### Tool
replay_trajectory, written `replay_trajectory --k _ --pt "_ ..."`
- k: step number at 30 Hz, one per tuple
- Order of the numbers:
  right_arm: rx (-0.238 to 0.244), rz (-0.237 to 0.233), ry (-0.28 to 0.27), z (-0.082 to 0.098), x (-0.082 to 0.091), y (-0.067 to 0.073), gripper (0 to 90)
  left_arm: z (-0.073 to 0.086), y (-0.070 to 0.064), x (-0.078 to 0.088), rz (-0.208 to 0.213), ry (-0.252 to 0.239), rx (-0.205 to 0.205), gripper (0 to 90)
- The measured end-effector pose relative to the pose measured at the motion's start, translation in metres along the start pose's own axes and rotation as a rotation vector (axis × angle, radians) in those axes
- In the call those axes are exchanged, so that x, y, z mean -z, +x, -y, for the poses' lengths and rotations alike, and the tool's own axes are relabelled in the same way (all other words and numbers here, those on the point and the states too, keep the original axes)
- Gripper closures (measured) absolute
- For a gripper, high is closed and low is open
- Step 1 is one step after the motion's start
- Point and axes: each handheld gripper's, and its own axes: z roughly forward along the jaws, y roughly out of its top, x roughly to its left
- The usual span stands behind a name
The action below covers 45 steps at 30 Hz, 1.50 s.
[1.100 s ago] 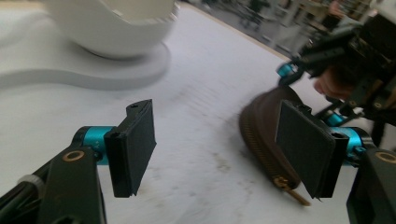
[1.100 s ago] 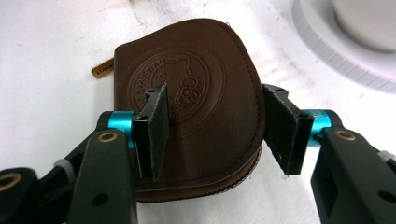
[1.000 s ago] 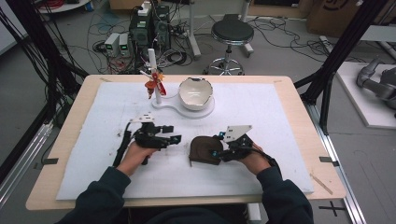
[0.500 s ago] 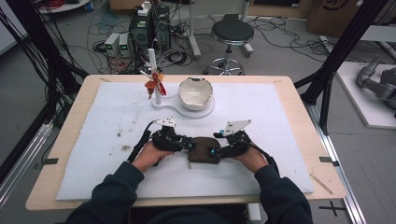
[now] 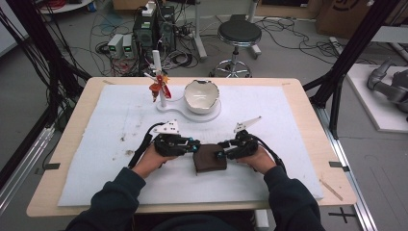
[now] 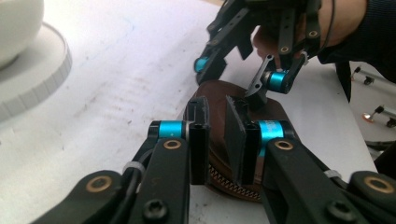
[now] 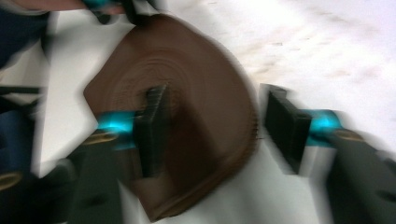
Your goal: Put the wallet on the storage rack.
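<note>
Brown leather pouch (image 5: 210, 159) near the tabletop's front edge, pinched at one rim by left gripper (image 6: 217, 140), fingers clamped; right gripper (image 7: 217, 123) straddling the other rim, fingers apart and closing, contact blurred; likely slip or pouch dragged if pulled unevenly.

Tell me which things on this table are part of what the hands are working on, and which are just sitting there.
In the job:
brown pouch
left gripper, closed on the pouch's edge
right gripper, jaws astride the pouch's other edge

Lying about:
white bowl on its round white stand
red and orange ornament on the stand's post
white mat
</note>
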Motion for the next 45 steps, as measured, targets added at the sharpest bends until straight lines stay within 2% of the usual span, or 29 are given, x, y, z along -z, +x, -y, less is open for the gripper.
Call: replay_trajectory --k 1,3,5,6,7,8,9,11,13,14,15,16,17,18,21,24,25,26,27,28,29,32,33,36,38,41,43,45 --pt "-0.007 -0.001 0.008 0.0 0.0 0.0 49.6 0.0 0.0 -0.001 -0.001 0.003 0.004 77.8" --pt "0.009 0.014 0.009 0.0 0.001 0.001 50.8 0.001 0.002 -0.003 0.01 0.001 0.057 68.5" --pt "0.048 0.037 0.013 -0.002 0.001 0.005 51.0 0.002 0.006 -0.004 -0.012 0.02 0.149 53.9" --pt "0.067 0.052 0.015 -0.002 0.002 0.007 51.1 0.004 0.008 -0.004 -0.019 0.035 0.192 49.4" --pt "0.114 0.076 0.011 -0.003 0.004 0.012 51.5 0.006 0.011 -0.005 -0.026 0.052 0.229 38.8" --pt "0.114 0.076 0.011 -0.003 0.004 0.012 51.5 0.008 0.014 -0.006 -0.01 0.051 0.271 38.8" --pt "0.14 0.089 0.012 -0.003 0.004 0.015 51.8 0.009 0.016 -0.006 0.018 0.047 0.304 37.4" --pt "0.192 0.108 0.007 -0.004 0.006 0.02 52.2 0.011 0.017 -0.009 0.062 0.041 0.338 37.2" --pt "0.236 0.12 0.006 -0.005 0.006 0.024 52.5 0.013 0.016 -0.015 0.142 0.046 0.37 37.4" --pt "0.264 0.13 0.005 -0.005 0.007 0.027 52.7 0.014 0.015 -0.017 0.164 0.051 0.375 38.0" --pt "0.271 0.13 0.005 -0.005 0.007 0.028 52.9 0.015 0.013 -0.02 0.199 0.042 0.367 42.9" --pt "0.285 0.137 0.002 -0.005 0.007 0.029 53.0 0.014 0.011 -0.021 0.197 0.036 0.345 49.5" --pt "0.289 0.137 0.0 -0.005 0.007 0.029 53.1 0.013 0.01 -0.02 0.193 0.024 0.316 52.4" --pt "0.275 0.133 0.0 -0.005 0.008 0.029 53.1 0.012 0.009 -0.02 0.195 0.014 0.307 56.6" --pt "0.267 0.134 -0.024 -0.006 0.009 0.027 50.0 0.009 0.01 -0.015 0.195 -0.024 0.276 62.1" --pt "0.186 0.106 -0.056 -0.006 0.008 0.019 33.7 0.002 0.007 -0.011 0.187 -0.042 0.195 65.2" --pt "0.158 0.089 -0.06 -0.005 0.007 0.016 31.8 -0.001 0.006 -0.01 0.184 -0.05 0.157 65.7" --pt "0.122 0.052 -0.073 -0.005 0.006 0.011 31.6 -0.002 0.006 -0.01 0.182 -0.059 0.139 66.4" --pt "0.11 0.03 -0.081 -0.004 0.006 0.007 31.9 -0.004 0.006 -0.009 0.183 -0.071 0.121 66.8" --pt "0.071 -0.016 -0.085 -0.003 0.005 0.003 32.6 -0.005 0.007 -0.009 0.181 -0.085 0.12 67.1" --pt "0.056 -0.043 -0.089 -0.003 0.004 0.0 34.2 -0.006 0.007 -0.009 0.178 -0.091 0.116 67.2" --pt "0.03 -0.098 -0.102 -0.003 0.004 -0.004 48.5 -0.006 0.01 -0.009 0.16 -0.119 0.108 67.1" --pt "0.035 -0.102 -0.105 -0.003 0.004 -0.005 49.5 -0.006 0.011 -0.009 0.152 -0.118 0.109 66.7" --pt "0.038 -0.09 -0.115 -0.004 0.006 -0.005 56.2 -0.008 0.013 -0.005 0.087 -0.127 0.129 59.4" --pt "0.042 -0.071 -0.128 -0.004 0.011 -0.004 62.8 -0.01 0.017 0.005 0.03 -0.153 0.136 53.5" --pt "0.051 -0.007 -0.139 -0.004 0.019 -0.004 63.8 -0.014 0.023 0.029 -0.055 -0.22 0.165 47.9" --pt "0.06 0.051 -0.163 -0.003 0.025 -0.005 64.6 -0.015 0.026 0.046 -0.109 -0.256 0.159 48.2" --pt "0.062 0.131 -0.2 -0.003 0.033 -0.006 65.5 -0.014 0.028 0.062 -0.161 -0.269 0.147 48.3"
